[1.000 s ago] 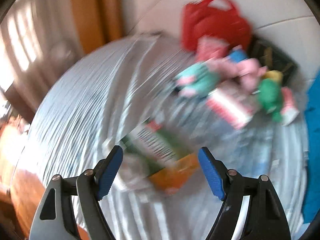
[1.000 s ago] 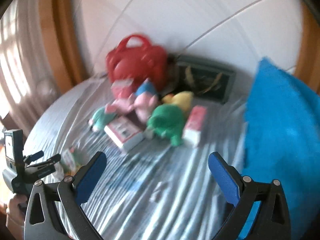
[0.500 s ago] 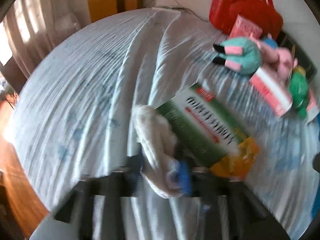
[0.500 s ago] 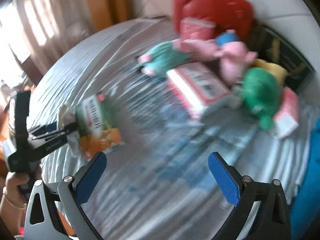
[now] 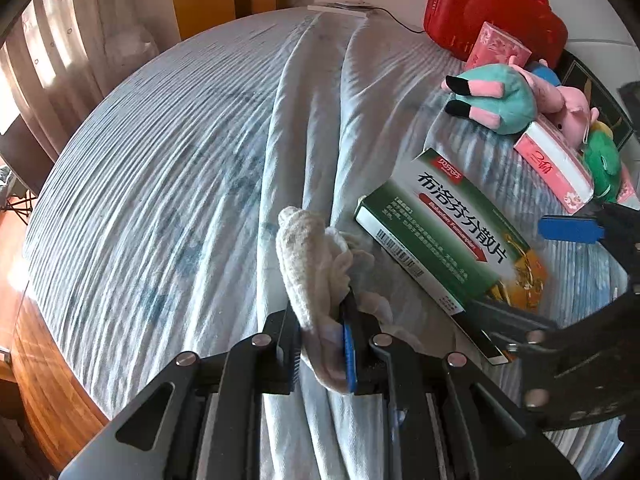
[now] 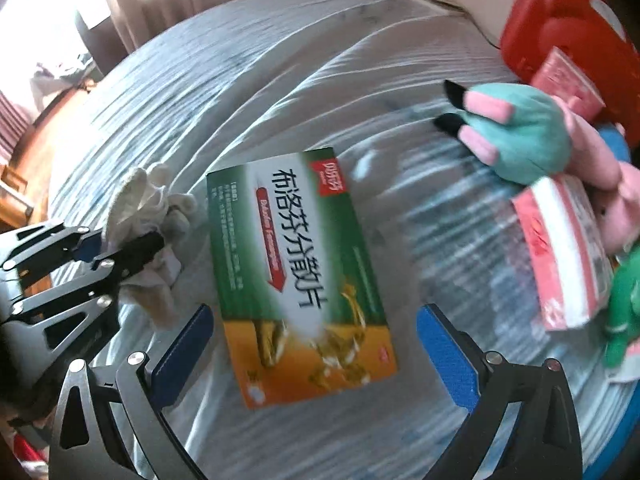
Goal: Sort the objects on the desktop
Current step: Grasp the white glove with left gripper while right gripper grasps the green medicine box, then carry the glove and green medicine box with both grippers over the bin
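1. While pointing steeply down at the bed, left gripper (image 5: 322, 338) just finished closing, now pinching the crumpled off-white knitted cotton glove (image 5: 310, 268) between its blue pads, right on the wrinkled pale blue striped bedsheet (image 5: 168, 168).
2. Right gripper (image 6: 312, 344) also aimed down, spread wide over the orange end of the green-and-white cardboard medicine box (image 6: 296, 272), pads not touching it.
3. Box lying flat just beside the glove; big Chinese characters plus a red arrow, small print too blurry to read.
4. Counted: one glove, one green box, one red plastic handbag (image 5: 496, 12), one teal plush toy (image 5: 498, 98).
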{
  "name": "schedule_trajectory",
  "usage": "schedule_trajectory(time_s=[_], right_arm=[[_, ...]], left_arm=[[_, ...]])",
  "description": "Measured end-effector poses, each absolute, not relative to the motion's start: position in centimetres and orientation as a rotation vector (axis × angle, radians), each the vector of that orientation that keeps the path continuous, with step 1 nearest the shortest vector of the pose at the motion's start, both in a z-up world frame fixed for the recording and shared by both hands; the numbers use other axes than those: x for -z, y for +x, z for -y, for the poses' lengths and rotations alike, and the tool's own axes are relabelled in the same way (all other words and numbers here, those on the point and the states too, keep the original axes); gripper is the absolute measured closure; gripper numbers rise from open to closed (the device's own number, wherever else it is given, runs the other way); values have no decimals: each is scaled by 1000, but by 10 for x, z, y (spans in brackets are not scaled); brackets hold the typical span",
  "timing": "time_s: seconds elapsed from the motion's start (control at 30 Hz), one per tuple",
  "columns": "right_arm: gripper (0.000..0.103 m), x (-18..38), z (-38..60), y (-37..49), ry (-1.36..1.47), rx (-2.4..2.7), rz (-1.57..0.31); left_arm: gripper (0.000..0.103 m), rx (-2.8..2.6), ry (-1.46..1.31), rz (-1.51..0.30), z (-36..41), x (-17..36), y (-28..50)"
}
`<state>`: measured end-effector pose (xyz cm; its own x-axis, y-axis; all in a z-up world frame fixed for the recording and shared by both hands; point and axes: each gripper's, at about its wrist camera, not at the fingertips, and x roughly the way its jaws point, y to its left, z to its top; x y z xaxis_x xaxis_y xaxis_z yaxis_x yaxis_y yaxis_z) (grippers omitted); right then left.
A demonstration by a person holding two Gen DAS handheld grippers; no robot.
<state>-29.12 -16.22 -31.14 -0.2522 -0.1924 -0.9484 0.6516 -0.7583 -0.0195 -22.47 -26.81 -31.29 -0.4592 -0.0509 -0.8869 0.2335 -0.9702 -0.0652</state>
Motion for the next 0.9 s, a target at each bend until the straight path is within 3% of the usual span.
schedule_trajectory(time_s=[0.3,0.33,0.37,0.5,0.9], right_arm=[[1,340,184,-304,1496,1987,-626],[10,339,183,-305,1496,1987,-599],[12,337,182,-304,1485,2000,-596],[13,330,175,-296,1476,2040,-640],[13,232,83,-266,1334,2339,-470]], left_arm=[[87,2555,1545,-280,273,316,-232],[87,2558,1547,-272,273,315,-232],[87,2561,1546,-260,271,314,-232],[88,2588,1536,-202,261,302,-230],[88,2802,1350,-68,209,212,-227]])
